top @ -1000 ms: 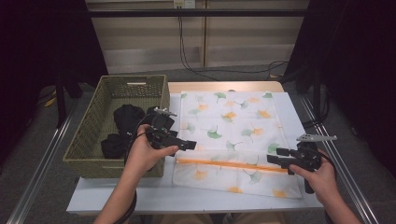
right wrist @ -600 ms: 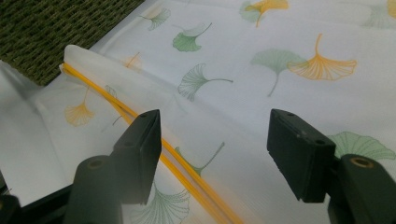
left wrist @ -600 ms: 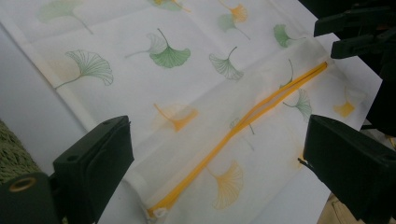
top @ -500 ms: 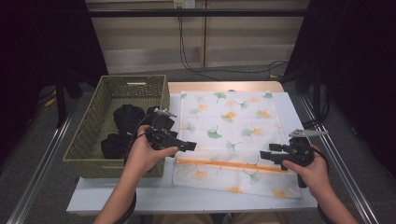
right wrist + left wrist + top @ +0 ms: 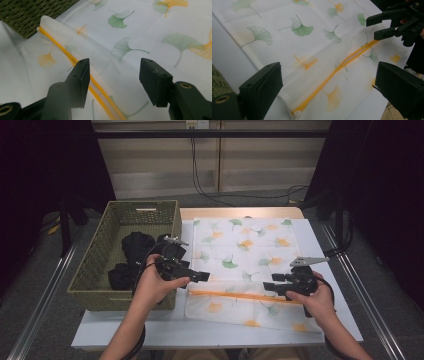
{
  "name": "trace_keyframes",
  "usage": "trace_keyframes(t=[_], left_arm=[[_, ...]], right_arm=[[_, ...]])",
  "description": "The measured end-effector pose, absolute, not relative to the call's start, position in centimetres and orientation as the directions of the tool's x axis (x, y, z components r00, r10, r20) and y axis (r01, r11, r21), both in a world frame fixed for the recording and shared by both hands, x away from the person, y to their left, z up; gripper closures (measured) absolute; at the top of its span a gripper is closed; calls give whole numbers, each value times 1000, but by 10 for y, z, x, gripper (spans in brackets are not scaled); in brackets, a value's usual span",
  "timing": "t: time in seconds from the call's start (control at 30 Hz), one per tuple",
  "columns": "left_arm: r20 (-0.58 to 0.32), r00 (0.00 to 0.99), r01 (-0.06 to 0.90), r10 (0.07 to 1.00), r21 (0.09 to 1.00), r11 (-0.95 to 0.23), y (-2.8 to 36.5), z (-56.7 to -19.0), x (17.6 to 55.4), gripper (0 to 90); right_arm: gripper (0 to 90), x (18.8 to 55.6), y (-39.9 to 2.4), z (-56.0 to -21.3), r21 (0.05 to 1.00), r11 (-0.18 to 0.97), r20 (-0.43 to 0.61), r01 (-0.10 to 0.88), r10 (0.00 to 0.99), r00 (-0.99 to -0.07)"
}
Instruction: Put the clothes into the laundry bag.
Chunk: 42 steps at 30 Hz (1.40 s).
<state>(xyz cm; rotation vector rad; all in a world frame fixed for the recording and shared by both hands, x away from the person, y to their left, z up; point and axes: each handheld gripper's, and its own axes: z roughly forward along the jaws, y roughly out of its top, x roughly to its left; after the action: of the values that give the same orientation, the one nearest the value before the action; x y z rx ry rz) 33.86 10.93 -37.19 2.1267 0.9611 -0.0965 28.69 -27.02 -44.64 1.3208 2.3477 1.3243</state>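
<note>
Jaws first: the right gripper [image 5: 270,287] has just been closing its jaws, but they're parted with nothing pinched yet, straddling the raised flap by the orange zipper [image 5: 82,75] of the laundry bag [image 5: 250,255]. The left gripper [image 5: 202,276] has its jaws wide apart and empty, hovering near the zipper's end at the bag's left edge.

That bag lies flat across the middle of the counter [image 5: 330,270], its near edge close to the counter's front edge, with the green basket [image 5: 95,265] of dark clothes [image 5: 135,247] hanging off the left edge.

My guess: they're opening the bag. I'd grab the fabric right beside the zipper, lift gently, and let the other gripper catch the pull [image 5: 297,113] without bunching the mesh.

No brand, label or writing I can read anywhere, just ginkgo leaf prints.
</note>
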Motion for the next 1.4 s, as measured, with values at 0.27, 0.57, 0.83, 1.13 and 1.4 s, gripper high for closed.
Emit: trace_keyframes(t=[0.27, 0.57, 0.83, 1.13, 1.4], left_arm=[[-358, 709, 663, 607, 633, -401, 110, -370, 338, 73], [-359, 714, 661, 601, 628, -411, 109, -372, 338, 73], [-351, 718, 657, 601, 626, -420, 107, -372, 338, 73], [-370, 714, 665, 595, 625, -409, 108, -372, 338, 73], [-377, 713, 668, 591, 622, -409, 108, -372, 339, 73]], right_arm=[[480, 290, -252, -454, 735, 294, 248, 611, 722, -646], [480, 292, -242, -466, 727, 327, 227, 604, 716, -660], [478, 294, -233, -473, 712, 367, 199, 598, 712, -674], [441, 297, -227, -481, 699, 412, 168, 585, 701, -693], [474, 297, -225, -482, 709, 471, 83, 524, 683, -726]])
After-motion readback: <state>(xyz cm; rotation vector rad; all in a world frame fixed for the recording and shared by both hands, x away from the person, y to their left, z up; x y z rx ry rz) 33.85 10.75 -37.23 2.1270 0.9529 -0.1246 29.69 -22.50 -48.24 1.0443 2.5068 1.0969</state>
